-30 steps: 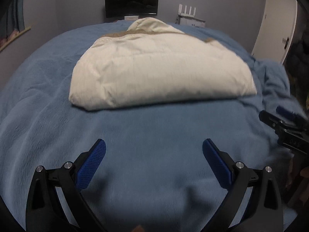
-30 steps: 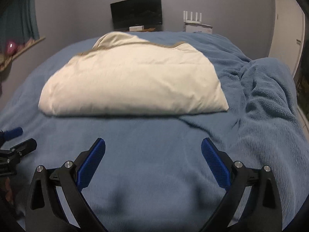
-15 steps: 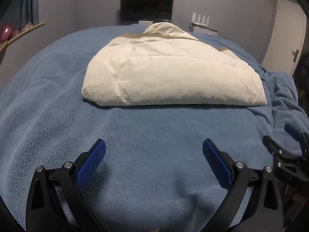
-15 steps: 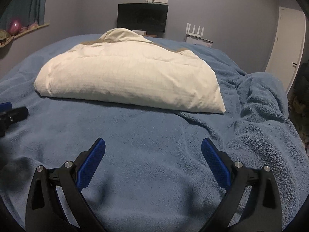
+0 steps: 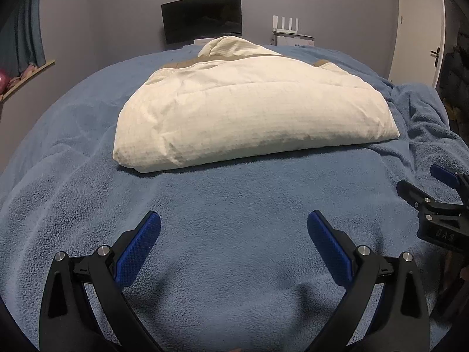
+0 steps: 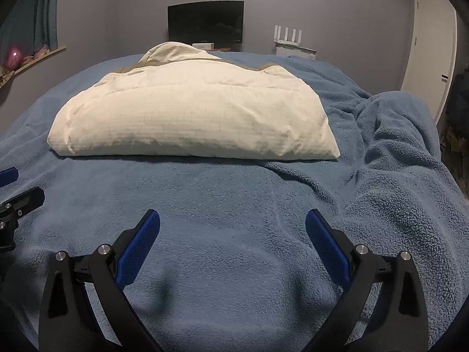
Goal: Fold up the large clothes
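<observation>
A cream padded coat [image 5: 252, 111] lies folded into a thick bundle on the blue fleece blanket [image 5: 234, 199], its hood at the far end. In the right wrist view the same coat [image 6: 193, 117] sits ahead and to the left. My left gripper [image 5: 234, 223] hovers open over bare blanket, well short of the coat's near edge. My right gripper [image 6: 233, 223] is open too, nothing between its blue pads, also short of the coat. The right gripper shows at the left wrist view's right edge [image 5: 439, 202]; the left one peeks in at the right wrist view's left edge [image 6: 17, 202].
The blanket bunches into folds [image 6: 390, 135] to the right of the coat. A dark monitor [image 5: 202, 22] and a white router [image 5: 285, 25] stand against the far wall. A white door [image 5: 416, 26] is at the right, a shelf with a curtain [image 5: 26, 73] at the left.
Both grippers have tilted up and drawn level with the bed, so the coat looks lower and flatter. Both stayed open and the coat has not moved.
</observation>
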{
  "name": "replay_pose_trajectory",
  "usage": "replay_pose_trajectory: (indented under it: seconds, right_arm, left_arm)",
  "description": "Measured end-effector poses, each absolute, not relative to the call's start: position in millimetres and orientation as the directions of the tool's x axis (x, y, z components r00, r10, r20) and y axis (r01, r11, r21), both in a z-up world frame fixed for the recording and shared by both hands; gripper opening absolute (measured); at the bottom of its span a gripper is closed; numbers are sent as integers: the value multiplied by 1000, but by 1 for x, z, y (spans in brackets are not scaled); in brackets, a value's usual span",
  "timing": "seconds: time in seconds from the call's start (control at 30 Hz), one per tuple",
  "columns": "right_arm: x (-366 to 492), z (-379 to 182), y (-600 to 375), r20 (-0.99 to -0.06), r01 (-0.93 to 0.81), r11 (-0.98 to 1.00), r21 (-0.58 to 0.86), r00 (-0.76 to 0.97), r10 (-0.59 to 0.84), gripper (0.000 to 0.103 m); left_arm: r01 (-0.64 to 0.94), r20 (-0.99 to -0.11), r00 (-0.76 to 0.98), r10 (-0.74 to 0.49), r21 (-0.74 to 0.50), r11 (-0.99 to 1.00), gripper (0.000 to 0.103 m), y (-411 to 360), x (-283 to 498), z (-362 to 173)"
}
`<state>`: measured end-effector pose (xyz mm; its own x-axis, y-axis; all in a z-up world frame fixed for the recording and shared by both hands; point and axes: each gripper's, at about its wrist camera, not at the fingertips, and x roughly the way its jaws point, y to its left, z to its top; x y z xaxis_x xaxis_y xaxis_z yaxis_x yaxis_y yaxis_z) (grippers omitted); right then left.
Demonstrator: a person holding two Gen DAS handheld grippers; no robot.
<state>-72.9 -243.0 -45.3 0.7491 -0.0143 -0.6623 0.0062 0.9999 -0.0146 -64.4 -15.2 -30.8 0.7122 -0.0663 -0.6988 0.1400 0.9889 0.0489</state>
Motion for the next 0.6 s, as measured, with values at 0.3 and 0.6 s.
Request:
replay_pose_trajectory:
  seconds: [0.3,0.6]
  right_arm:
    - [-73,-47,-242,-669,10,1000,-13,743,-16,95]
    - [-73,-47,-241,-672,7,1000,-17,741,-16,95]
  left_arm:
    - [141,-700,711,-65,52,989,96,-16,-64,-31]
    - [142,-702,709,-67,49,989,96,-15,-64,-33]
